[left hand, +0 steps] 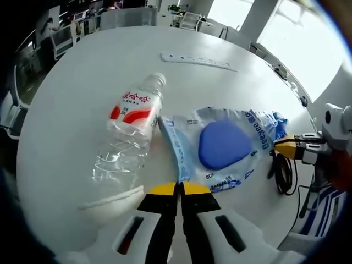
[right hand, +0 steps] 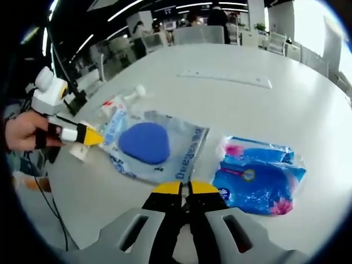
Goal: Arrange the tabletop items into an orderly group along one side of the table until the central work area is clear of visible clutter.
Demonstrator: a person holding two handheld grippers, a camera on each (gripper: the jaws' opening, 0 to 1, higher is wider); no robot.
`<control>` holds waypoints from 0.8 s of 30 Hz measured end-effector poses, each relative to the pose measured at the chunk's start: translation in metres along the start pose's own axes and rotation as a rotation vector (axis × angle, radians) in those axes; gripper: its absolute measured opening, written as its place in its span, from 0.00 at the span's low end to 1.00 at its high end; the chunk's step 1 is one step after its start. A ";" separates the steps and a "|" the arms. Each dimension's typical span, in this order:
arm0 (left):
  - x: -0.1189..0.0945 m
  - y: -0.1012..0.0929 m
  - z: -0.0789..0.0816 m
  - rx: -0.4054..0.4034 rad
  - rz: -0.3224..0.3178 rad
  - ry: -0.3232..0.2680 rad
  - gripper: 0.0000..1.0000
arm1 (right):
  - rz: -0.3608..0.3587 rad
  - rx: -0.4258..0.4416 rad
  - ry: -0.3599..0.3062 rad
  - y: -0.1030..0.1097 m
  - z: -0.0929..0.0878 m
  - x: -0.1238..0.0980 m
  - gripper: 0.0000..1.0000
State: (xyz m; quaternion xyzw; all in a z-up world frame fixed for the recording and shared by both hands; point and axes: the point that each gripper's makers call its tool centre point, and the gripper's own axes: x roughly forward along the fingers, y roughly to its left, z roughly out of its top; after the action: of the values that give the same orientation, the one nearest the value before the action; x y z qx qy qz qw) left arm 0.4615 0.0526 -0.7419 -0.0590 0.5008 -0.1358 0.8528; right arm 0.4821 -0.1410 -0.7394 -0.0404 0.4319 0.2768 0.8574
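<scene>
Both hand-held grippers pinch one clear pouch (left hand: pixel 220 146) holding a blue pad: the left hand-held gripper (left hand: pixel 178 190) has its jaws pressed together on the pouch's near edge, and the right hand-held gripper (right hand: pixel 185 188) grips the opposite edge the same way. By my reading the tidying is barely begun, for the pouch sits mid-table (left hand: pixel 71 99) with everything spread loosely. Left to right in the left gripper view I count one empty plastic bottle (left hand: pixel 132 129), one pouch, one flat white strip (left hand: pixel 198 60) beyond; the right gripper view adds one blue wipes packet (right hand: pixel 256 176).
</scene>
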 end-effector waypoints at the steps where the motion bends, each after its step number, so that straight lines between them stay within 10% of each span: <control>1: 0.000 0.002 0.000 -0.002 0.003 0.000 0.00 | -0.005 0.003 -0.004 -0.001 0.001 0.000 0.02; 24: -0.006 0.003 -0.004 -0.021 0.009 -0.004 0.00 | 0.027 -0.007 0.012 0.006 0.003 0.017 0.00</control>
State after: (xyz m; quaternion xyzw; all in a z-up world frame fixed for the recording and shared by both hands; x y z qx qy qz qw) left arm 0.4560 0.0569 -0.7394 -0.0661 0.5008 -0.1263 0.8537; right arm 0.4890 -0.1274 -0.7494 -0.0389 0.4365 0.2897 0.8509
